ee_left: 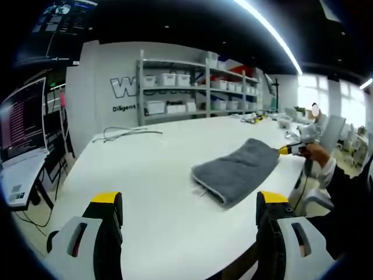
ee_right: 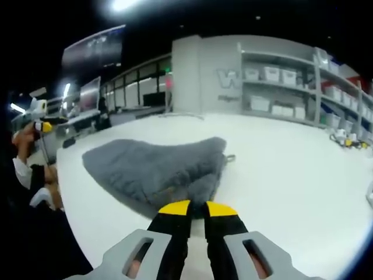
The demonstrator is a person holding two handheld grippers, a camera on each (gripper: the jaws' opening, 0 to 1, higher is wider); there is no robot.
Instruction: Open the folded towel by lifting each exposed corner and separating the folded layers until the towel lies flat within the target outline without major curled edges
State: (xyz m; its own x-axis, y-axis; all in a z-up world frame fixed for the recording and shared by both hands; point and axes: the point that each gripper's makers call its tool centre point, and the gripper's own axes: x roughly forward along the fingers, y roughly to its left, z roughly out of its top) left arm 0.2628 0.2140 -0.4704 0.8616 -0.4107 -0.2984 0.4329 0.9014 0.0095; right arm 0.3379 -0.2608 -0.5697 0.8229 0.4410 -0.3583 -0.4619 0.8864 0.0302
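Note:
A grey folded towel [ee_left: 236,172] lies on the white table [ee_left: 145,175], to the right of centre in the left gripper view. My left gripper [ee_left: 190,201] hangs open over the table's near edge, well short of the towel, with nothing between its jaws. The right gripper [ee_left: 287,150], held by a hand, meets the towel's far right corner. In the right gripper view the towel [ee_right: 151,166] spreads just ahead of my right gripper [ee_right: 198,209], whose yellow-tipped jaws are pressed together on the towel's near edge. The left gripper [ee_right: 41,125] shows far left in a hand.
A dark cable [ee_left: 125,134] lies on the far part of the table. Shelves with white bins [ee_left: 192,87] stand behind it. A monitor [ee_left: 23,119] and a laptop [ee_left: 20,181] sit on a desk at the left. Small yellow items [ee_right: 347,140] lie at the far right.

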